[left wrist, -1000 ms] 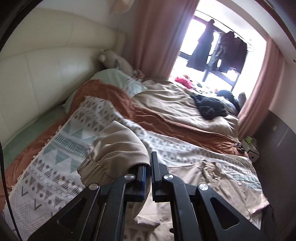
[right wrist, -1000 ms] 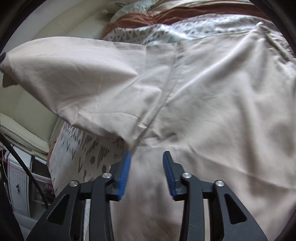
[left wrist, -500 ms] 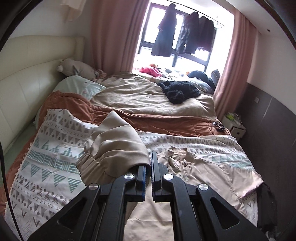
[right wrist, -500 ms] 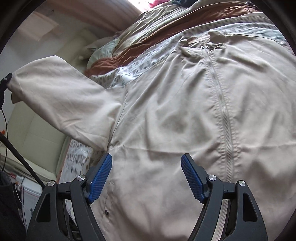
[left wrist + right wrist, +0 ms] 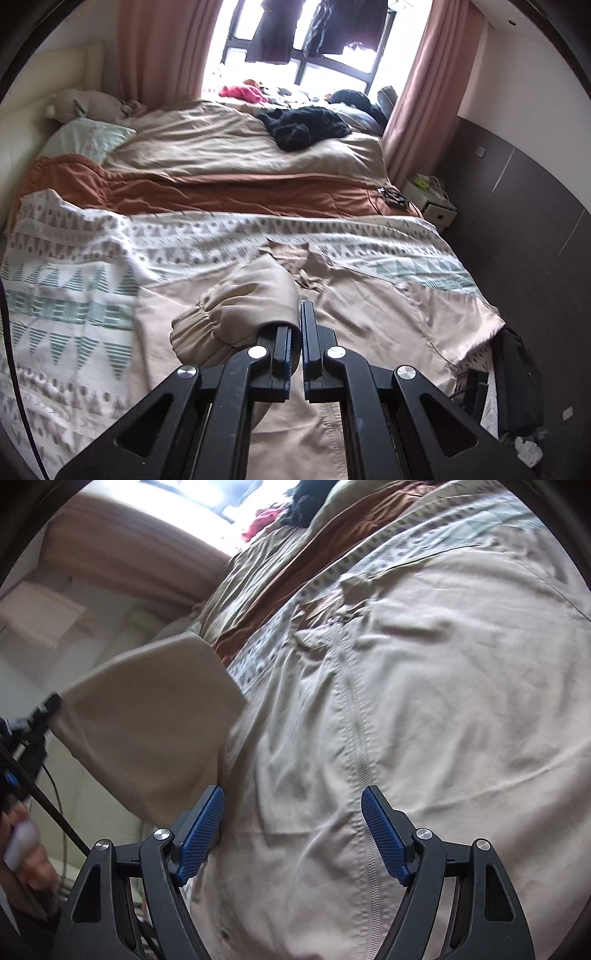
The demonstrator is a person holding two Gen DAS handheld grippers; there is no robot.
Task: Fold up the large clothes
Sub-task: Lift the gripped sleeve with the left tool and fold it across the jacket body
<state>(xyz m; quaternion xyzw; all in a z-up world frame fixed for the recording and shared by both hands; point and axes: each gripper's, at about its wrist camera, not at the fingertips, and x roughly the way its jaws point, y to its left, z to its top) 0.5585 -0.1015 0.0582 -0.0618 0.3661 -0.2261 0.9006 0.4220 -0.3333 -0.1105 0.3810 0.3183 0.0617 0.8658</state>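
My left gripper (image 5: 298,332) has its jaws pressed together on the cuff of the sleeve (image 5: 236,314), which bunches up to the left of the fingers and hangs lifted above the jacket (image 5: 369,317). My right gripper (image 5: 291,834) has its jaws spread wide, with nothing between them, hovering close over the jacket front. The left blue pad (image 5: 201,836) sits just beside the seam where the raised sleeve meets the body; the right one is just right of the zip (image 5: 356,720).

The jacket lies spread face up on the blanket (image 5: 74,280) on the near part of the bed, its zip running away from me toward the rumpled collar (image 5: 295,258). Beyond the blanket comes a rust cover (image 5: 221,188), then a beige duvet (image 5: 229,144) with a dark garment (image 5: 303,123) on it. A pillow (image 5: 85,134) lies at the far left. Farthest off are the pink curtains (image 5: 159,51) and the window (image 5: 295,48) with dark clothes hung across it.
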